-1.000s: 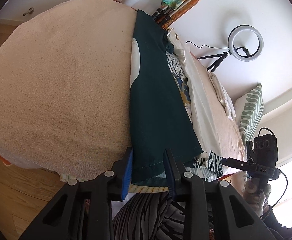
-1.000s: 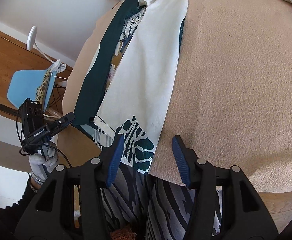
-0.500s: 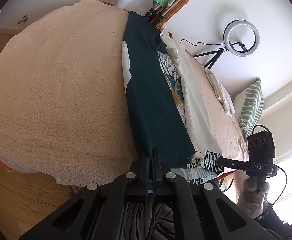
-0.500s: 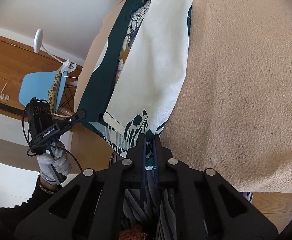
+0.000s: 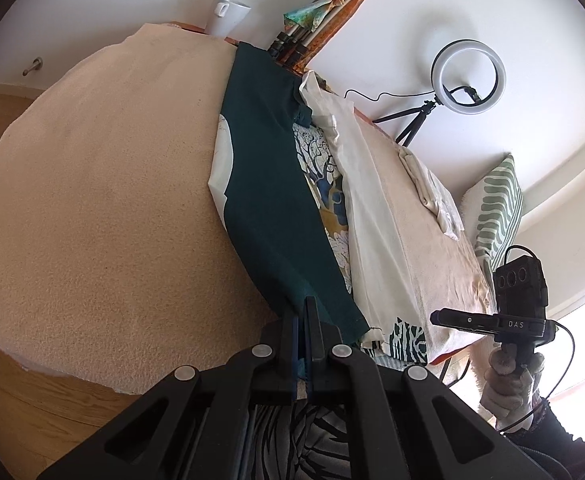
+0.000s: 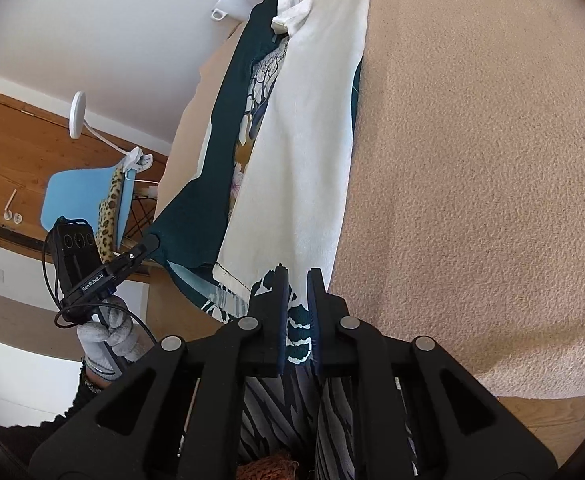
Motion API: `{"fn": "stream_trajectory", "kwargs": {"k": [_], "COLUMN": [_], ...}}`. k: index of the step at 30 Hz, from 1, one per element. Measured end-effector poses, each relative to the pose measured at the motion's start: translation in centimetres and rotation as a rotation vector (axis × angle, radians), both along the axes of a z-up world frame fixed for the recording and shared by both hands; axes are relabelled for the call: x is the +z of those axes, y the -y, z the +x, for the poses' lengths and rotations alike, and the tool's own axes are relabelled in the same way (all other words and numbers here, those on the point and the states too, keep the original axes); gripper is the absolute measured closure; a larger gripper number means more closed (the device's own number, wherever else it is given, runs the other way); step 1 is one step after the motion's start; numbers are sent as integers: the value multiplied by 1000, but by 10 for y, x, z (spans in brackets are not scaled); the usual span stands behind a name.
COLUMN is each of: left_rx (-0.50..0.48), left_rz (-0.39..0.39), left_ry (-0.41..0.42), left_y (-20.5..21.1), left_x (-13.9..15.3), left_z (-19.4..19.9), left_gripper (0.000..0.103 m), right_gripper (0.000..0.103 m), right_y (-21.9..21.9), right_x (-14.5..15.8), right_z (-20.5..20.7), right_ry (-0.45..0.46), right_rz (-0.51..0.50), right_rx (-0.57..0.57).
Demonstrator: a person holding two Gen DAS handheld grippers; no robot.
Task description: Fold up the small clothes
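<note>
At lower centre, we kept both tongs, left (image 5: pixel 303 322) and right (image 6: pixel 297 300), clamped on the dark-green-and-cream printed cloth garment's (image 5: pixel 280 200) near hem, ready for folding.

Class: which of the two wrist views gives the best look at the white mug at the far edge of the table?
The left wrist view. There the white mug stands whole against the wall, handle and rim both plain, beyond the beige cloth. In the right wrist view the mug is tilted and partly cut off by the dark green garment.
</note>
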State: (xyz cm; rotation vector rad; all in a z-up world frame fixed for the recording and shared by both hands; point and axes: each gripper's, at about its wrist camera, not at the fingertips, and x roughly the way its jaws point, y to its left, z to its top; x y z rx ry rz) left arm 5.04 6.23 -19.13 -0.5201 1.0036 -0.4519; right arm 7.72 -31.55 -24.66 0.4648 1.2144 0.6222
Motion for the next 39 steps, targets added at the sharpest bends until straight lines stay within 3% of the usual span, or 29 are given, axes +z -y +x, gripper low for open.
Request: {"fn": "stream_trajectory", "kwargs": {"k": [1, 3, 5, 7, 11, 17, 19, 20, 21, 24, 32, 39], "left_rx": [-1, -3, -5, 22, 60, 3, -12, -14, -12, -8, 0, 6], "left_rz": [-6, -18, -24, -35, -107, -99, -94, -92, -83, -75, -112, -123], "left_ry": [-10, -32, -47, -61, -101, -138, -143, -146, -146, -137, -77, -12], "left_y": [-1, -4, -9, -17, -33, -17, -14, -13, -11, -11, -14, -7], "left_x": [-4, -12, -18, -21, -28, -39, -39, -40, -40, -37, -10, 16], "left_z": [-2, -5, -10, -13, -8, 1, 3, 3, 4, 4, 13, 54], "left_gripper": [103, 103, 95, 66, 65, 76, 91, 93, 97, 102, 103, 103], "right_gripper": [53, 41, 41, 41, 41, 46, 64, 70, 83, 94, 98, 98], "right_y": [0, 1, 2, 5, 5, -3, -10, -15, -19, -22, 0, 12], "right_x": [-1, -5, -13, -18, -23, -31, -36, -39, -41, -44, -19, 14], "right_z": [-3, -8, -12, -17, -24, -27, -28, -31, -31, -30, -25, 8], "right_ry": [1, 4, -30, -40, -75, -101, -126, -131, -127, -127, -57, 28], "right_rz": [-12, -9, 20, 60, 132, 186, 199, 183, 164, 162, 241, 261], "right_rx": [0, -13, -17, -27, -20, -9, 19, 36, 41, 26, -31, -67]}}
